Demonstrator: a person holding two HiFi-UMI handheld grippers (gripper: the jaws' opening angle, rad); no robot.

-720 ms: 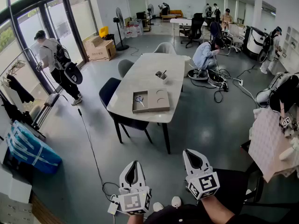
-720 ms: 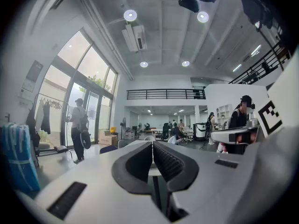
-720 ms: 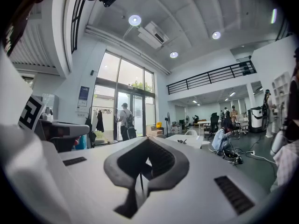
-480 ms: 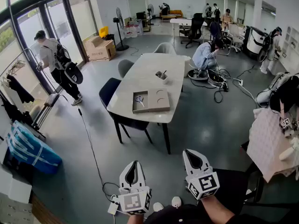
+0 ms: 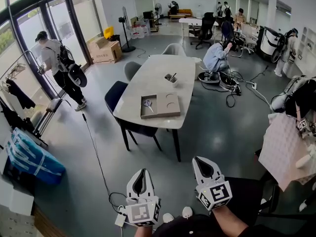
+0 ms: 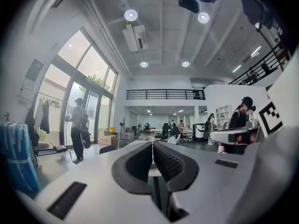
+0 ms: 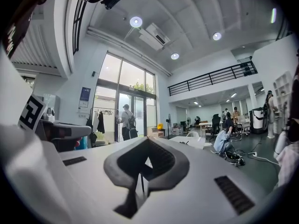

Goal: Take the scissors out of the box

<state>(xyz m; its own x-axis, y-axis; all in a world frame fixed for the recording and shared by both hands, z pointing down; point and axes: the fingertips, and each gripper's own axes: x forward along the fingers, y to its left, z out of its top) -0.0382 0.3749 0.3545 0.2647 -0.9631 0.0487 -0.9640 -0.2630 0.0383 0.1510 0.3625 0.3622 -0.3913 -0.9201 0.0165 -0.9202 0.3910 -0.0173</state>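
Observation:
A flat brown box (image 5: 159,105) lies on the near end of a long white table (image 5: 148,83) in the middle of the room. Small scissors (image 5: 147,103) rest in its left compartment. Both grippers hang low at the bottom of the head view, far from the table. My left gripper (image 5: 139,174) has its jaws closed together with nothing between them; in its own view the left gripper (image 6: 153,146) tips meet. My right gripper (image 5: 203,163) is likewise shut and empty, and the right gripper (image 7: 148,143) tips touch.
A small tray with a utensil (image 5: 171,79) sits farther along the table. Dark chairs (image 5: 117,95) stand at its left side. A person with a backpack (image 5: 57,65) stands by the glass doors; another (image 5: 217,57) crouches by cables on the floor. A blue bundle (image 5: 29,157) lies at left.
The view has shifted very slightly; both grippers stay shut in the same low position. The person at the doors has barely moved.

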